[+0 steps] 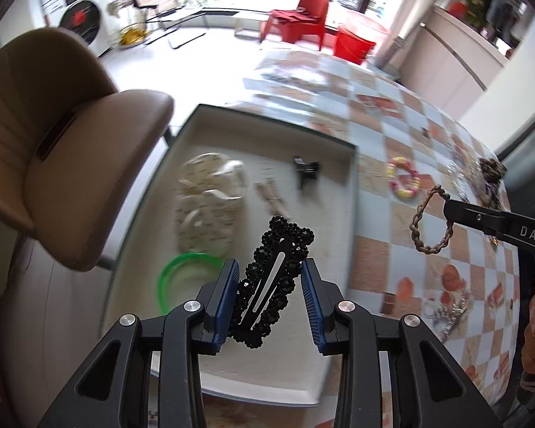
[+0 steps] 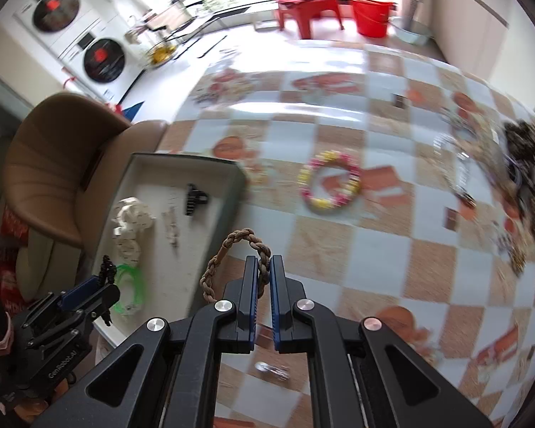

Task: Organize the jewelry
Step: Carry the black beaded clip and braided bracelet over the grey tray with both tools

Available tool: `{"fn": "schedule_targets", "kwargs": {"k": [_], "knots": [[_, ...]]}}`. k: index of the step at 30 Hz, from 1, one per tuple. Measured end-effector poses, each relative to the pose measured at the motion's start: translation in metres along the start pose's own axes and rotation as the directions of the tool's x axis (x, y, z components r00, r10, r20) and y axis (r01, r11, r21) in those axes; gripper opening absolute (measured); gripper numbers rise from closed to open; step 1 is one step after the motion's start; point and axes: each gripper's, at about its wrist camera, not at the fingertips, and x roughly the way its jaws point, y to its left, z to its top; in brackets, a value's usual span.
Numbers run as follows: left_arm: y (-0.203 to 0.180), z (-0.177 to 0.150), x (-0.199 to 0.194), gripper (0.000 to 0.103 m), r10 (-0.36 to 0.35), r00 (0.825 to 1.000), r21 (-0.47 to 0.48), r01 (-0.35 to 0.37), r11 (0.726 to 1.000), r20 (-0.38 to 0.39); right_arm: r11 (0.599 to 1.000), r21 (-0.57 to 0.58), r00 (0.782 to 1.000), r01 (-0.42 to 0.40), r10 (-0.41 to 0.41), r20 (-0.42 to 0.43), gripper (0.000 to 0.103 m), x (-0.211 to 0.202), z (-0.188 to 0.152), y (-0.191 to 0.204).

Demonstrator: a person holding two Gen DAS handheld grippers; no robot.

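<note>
Both grippers are carrying pieces toward the tray at the table's left edge. The left gripper is clamping a black beaded hair clip above the tray's near end; the right gripper is pinching a brown braided bracelet just right of the tray wall. Advisable technique — lowering each piece onto bare tray floor, clear of the green bangle, before releasing.

You are holding a black beaded hair clip between blue pads and a brown braided bracelet. You are looking at an orange-and-white checked tablecloth, a pink-and-yellow beaded ring, and a green hoop in the grey-rimmed tray.
</note>
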Motion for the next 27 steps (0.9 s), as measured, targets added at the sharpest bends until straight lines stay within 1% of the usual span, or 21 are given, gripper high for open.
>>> {"fn": "schedule_targets", "kwargs": {"k": [5, 12, 18, 23, 27], "knots": [[0.019, -0.002, 0.009, 0.039, 0.002, 1.000, -0.033, -0.002, 0.999, -0.017, 0.999, -0.047, 1.000, -0.025, 0.024, -0.019, 0.007, 0.018, 0.013, 0.032], [0.016, 0.004, 0.036, 0.039, -0.024, 0.998, -0.026, 0.023, 0.999, -0.051, 0.994, -0.103, 0.999, -0.043, 0.040, -0.030, 0.007, 0.045, 0.037, 0.064], [0.021, 0.017, 0.057, 0.039, 0.010, 0.999, -0.046, -0.013, 0.999, -0.050, 0.989, -0.129, 0.997, -0.073, 0.069, -0.033, 0.007, 0.070, 0.058, 0.082], [0.033, 0.024, 0.070, 0.039, 0.042, 0.997, -0.070, -0.046, 0.997, -0.059, 0.989, -0.103, 0.994, -0.102, 0.097, -0.047, 0.007, 0.091, 0.069, 0.086], [0.035, 0.025, 0.076, 0.039, 0.063, 0.996, -0.069, -0.068, 0.995, -0.061, 0.990, -0.083, 0.992, -0.116, 0.110, -0.068, 0.007, 0.107, 0.074, 0.088]]}}
